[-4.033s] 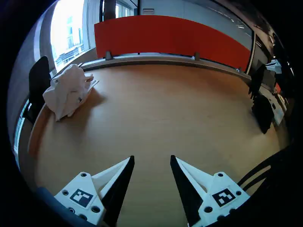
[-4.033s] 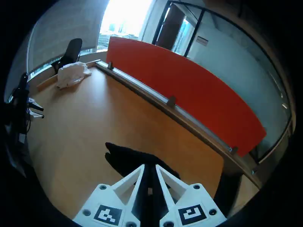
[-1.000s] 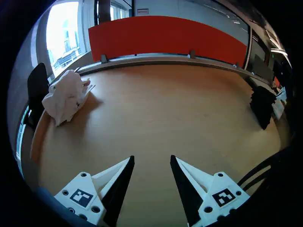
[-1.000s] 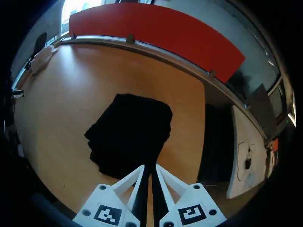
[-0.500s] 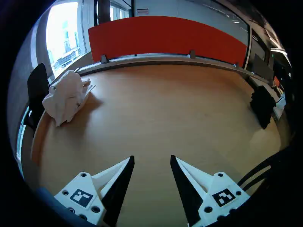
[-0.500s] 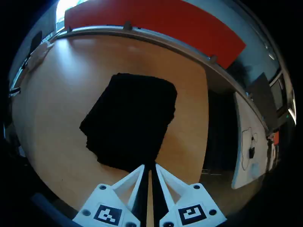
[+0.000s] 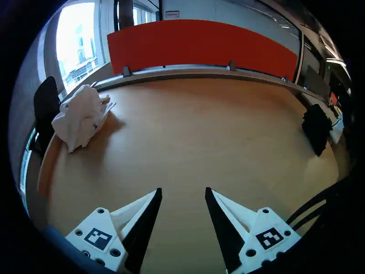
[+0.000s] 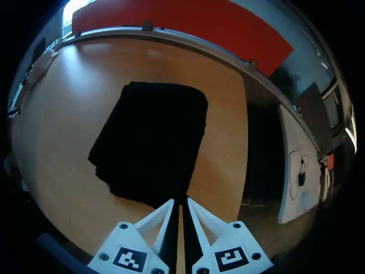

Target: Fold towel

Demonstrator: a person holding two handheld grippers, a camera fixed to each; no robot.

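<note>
In the left gripper view, the left gripper [image 7: 182,189] sits at the bottom of the frame. Its white plastic fingers, edged in black, stand wide apart with bare desk between them, and they hold nothing. Each finger base carries a square black-and-white marker.

They point across a broad desk of pale orange wood [image 7: 196,128], smooth and faintly glossy, with a rounded edge at the left. A crumpled heap of white cloth [image 7: 80,116] lies on the desk at the upper left. Behind it stands a black office chair [image 7: 45,102]. A long, flat orange-red partition panel [image 7: 200,43] on a grey metal rail [image 7: 196,71] closes the far side of the desk. A bright window [image 7: 75,45] fills the upper left. The task's thing, a black folded towel [image 7: 316,128], shows as a dark, matte lump at the right edge of the frame.

In the right gripper view, the right gripper [image 8: 180,201] has its fingers drawn almost together, leaving only a thin slit. Its tips meet the near edge of the black towel [image 8: 150,141], and we cannot tell whether any cloth is caught between them. The towel lies flat in the middle of the frame as a rough rectangle. Its far corners are rounded, its near left edge is uneven, and its surface is too dark to show texture.

The wooden desk [image 8: 59,114] surrounds it. The red panel [image 8: 182,18] curves along the top of the frame. At the right, past a dark gap, is a white tabletop [image 8: 296,182] with a small dark object and a thin cable on it.
</note>
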